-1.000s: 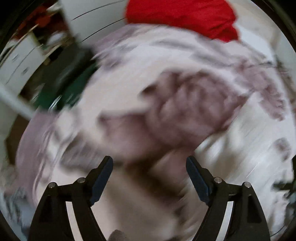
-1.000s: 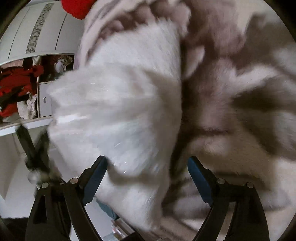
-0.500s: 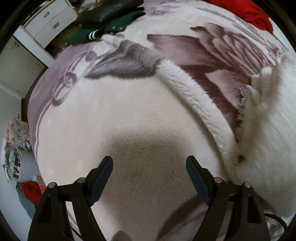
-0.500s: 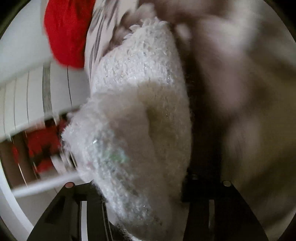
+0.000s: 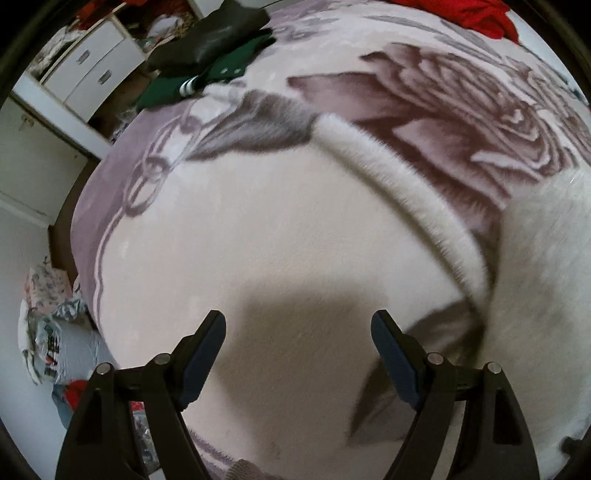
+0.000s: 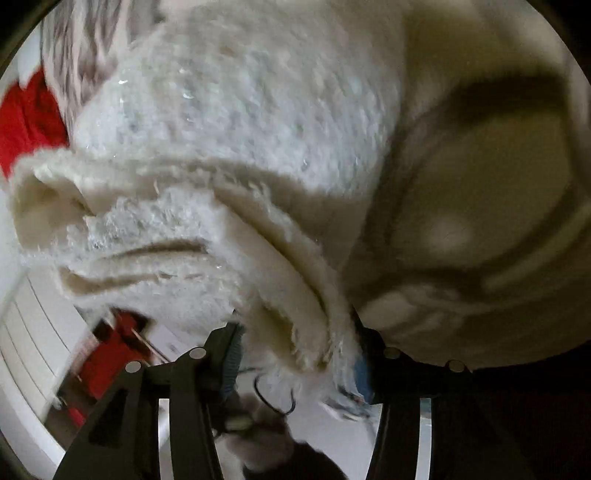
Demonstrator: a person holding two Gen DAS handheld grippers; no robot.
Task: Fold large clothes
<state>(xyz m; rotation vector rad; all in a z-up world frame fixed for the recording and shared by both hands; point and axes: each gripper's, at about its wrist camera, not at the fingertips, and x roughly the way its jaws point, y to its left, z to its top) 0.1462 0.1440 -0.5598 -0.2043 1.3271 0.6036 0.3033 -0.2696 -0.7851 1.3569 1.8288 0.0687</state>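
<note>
A large fluffy white knitted garment (image 6: 236, 122) with a faint sparkle hangs bunched from the right gripper (image 6: 295, 354). That gripper's jaws are pressed in on a thick wad of the garment's folded edge, several layers deep, and the rest of the fabric spreads away above and to the left of the jaws. Beneath lies a bed covered by a plush cream blanket with a mauve rose pattern (image 5: 258, 221).

In the left wrist view, the left gripper (image 5: 298, 345) hovers over the blanket with its jaws spread wide and nothing between them. The white garment (image 5: 546, 277) shows only at the right edge of this view, so it lies to the right of the left gripper, apart from it. A fuzzy white band, perhaps a sleeve or hem, (image 5: 399, 184) runs diagonally from upper left to lower right across the blanket towards that mass.

Judging from this, the right hand has the garment and the left must swing rightward to take a second edge.

At the far side of the bed lie a dark green garment (image 5: 207, 77) and red clothing (image 5: 476, 14).
</note>
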